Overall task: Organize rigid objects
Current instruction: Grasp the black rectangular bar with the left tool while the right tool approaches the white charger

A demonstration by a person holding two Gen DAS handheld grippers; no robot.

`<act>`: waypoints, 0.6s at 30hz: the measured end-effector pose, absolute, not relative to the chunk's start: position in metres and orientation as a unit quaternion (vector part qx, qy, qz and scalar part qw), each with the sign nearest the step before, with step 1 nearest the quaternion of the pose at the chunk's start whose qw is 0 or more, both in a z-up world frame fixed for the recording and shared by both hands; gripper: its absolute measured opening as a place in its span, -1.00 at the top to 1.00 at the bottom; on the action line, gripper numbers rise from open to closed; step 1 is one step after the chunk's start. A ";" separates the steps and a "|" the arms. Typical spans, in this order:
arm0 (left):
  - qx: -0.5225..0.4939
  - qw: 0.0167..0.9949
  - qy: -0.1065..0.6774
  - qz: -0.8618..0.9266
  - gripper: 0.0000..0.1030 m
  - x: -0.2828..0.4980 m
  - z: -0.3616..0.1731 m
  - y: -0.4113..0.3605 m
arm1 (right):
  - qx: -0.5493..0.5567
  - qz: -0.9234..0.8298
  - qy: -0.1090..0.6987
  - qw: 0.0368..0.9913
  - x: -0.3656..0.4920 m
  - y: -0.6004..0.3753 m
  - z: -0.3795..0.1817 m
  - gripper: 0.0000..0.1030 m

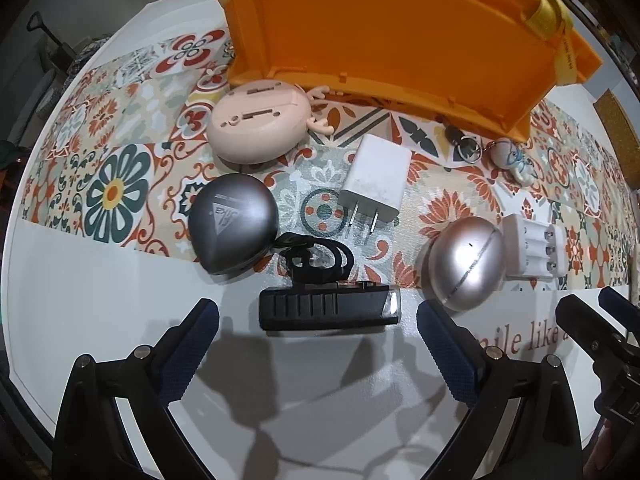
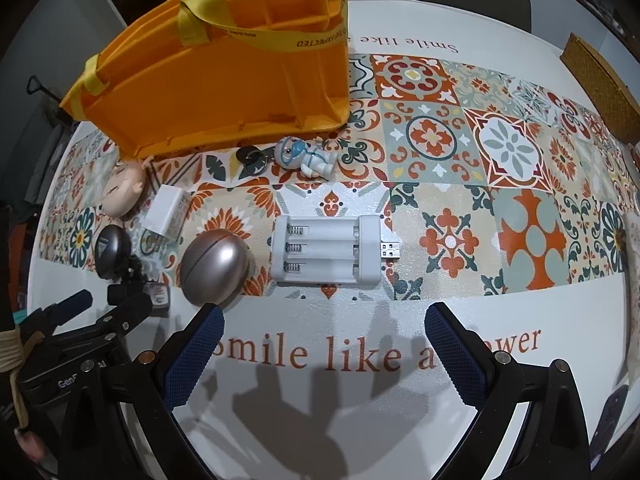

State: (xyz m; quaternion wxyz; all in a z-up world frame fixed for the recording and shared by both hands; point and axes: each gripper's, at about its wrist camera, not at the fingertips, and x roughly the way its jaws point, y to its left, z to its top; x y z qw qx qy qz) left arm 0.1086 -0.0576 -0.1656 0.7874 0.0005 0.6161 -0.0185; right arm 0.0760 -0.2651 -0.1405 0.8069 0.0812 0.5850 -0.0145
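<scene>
Tongs, both sets: my left gripper (image 1: 318,334) spread wide and empty above the white table edge (image 1: 304,392); my right gripper (image 2: 325,338) likewise spread and empty, over the printed lettering.

Item 1, black bike light (image 1: 329,308): straight ahead of the left tongs, just beyond the fingertips, long axis crosswise to the fingers, so it lies across the gap rather than along it. I judge a straight advance would bracket its ends, while a grip across the short side would need a wrist turn. Left hand is nearer.

Item 2, white battery charger (image 2: 326,251): dead ahead of the right tongs, long axis also crosswise, USB plug pointing to my right. Right hand is nearer.

Item 3, silver egg-shaped case (image 2: 214,268): just beside the charger, between the two hands.

Item 4, dark grey rounded case (image 1: 233,228); item 5, white wall plug (image 1: 378,178), prongs toward me; item 6, pink round gadget (image 1: 258,124), touching the bin; item 7, figurine keychain (image 2: 308,156).

Destination, orange bin (image 1: 400,36): tipped on its side at the far end of the patterned cloth (image 2: 512,184), holding none of these items that I can see.
</scene>
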 end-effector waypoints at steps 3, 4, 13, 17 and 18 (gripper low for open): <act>0.000 0.786 0.618 -0.019 -0.94 0.113 -0.171 -0.059 | 0.081 -0.017 0.589 0.804 0.078 -0.267 -0.145 -0.97; 0.000 0.785 0.619 -0.019 -0.92 0.114 -0.173 -0.059 | 0.081 -0.018 0.590 0.803 0.079 -0.267 -0.146 -0.97; -0.001 0.779 0.626 -0.022 -0.57 0.126 -0.190 -0.057 | 0.079 -0.023 0.597 0.798 0.085 -0.269 -0.152 -0.97; 0.000 0.782 0.623 -0.026 -0.47 0.128 -0.194 -0.058 | 0.077 -0.023 0.598 0.798 0.087 -0.268 -0.153 -0.97; 0.000 0.784 0.620 -0.028 -0.41 0.128 -0.193 -0.059 | 0.076 -0.023 0.598 0.798 0.087 -0.268 -0.153 -0.97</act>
